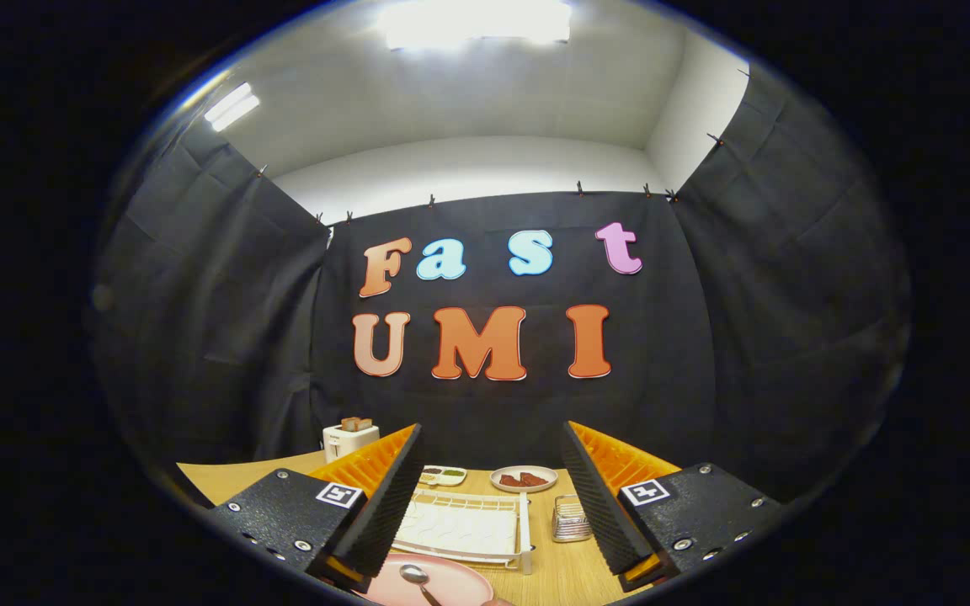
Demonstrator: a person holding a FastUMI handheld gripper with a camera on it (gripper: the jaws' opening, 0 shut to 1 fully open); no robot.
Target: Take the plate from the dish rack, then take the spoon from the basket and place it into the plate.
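Observation:
A pink plate lies on the wooden table close in front of me, partly behind my left finger. A metal spoon rests in it, bowl up and handle running toward me. Beyond the plate stands the white wire dish rack with nothing in its slots. To the rack's right is the small wire basket. My gripper hovers above the table, open wide, with nothing between its fingers.
At the back of the table stand a white toaster with bread in it, a small divided dish of condiments, and a round plate holding reddish food. Black cloth walls close the booth on three sides.

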